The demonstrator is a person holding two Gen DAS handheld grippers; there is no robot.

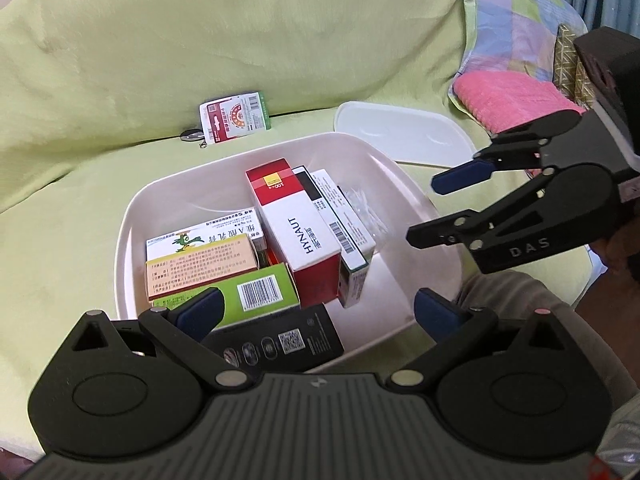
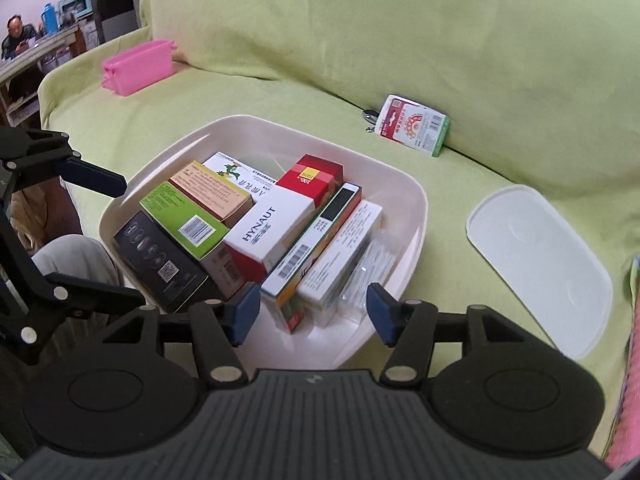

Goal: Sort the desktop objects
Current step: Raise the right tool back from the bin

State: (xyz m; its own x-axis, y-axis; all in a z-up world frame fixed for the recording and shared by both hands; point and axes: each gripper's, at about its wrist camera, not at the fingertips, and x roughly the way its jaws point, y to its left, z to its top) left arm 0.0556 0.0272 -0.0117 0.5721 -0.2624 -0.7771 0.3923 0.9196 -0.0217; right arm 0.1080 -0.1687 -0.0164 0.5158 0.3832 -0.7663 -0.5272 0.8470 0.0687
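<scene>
1. Nearest the lens in each wrist view is that view's own tool. The left hand-held gripper [image 1: 318,312] hangs over the near rim of the bin with its blue pads spread wide and nothing between them. The right hand-held gripper [image 2: 314,312] stands the same way, parted and empty, at the bin's other near corner.
2. The green-covered sofa [image 2: 360,40] carries everything; there is no desk here.
3. The white bin [image 2: 416,200] sits on the seat cushion, packed with upright boxes.
4. Its white lid [image 2: 540,272] lies flat on the cushion beside the bin, apart from it on the right gripper's side.
5. Inside, the red-and-white HYNAUT box [image 2: 272,228] leans mid-bin. The green box [image 2: 180,216] and the black box [image 2: 160,264] stand at the end nearest the left gripper.
6. A red-and-white medicine packet [image 2: 416,126] leans against the backrest, outside the bin, with a small metal key fob [image 2: 370,116] just beside it.
7. My judgement: the sorting is nearly done, since that packet looks like the last loose item.
8. The next move likely calls for reaching over the bin and pinching the packet by its free top edge. It then has to drop into the narrow free space in the bin. After that the lid would go on, which probably needs both grippers.
</scene>
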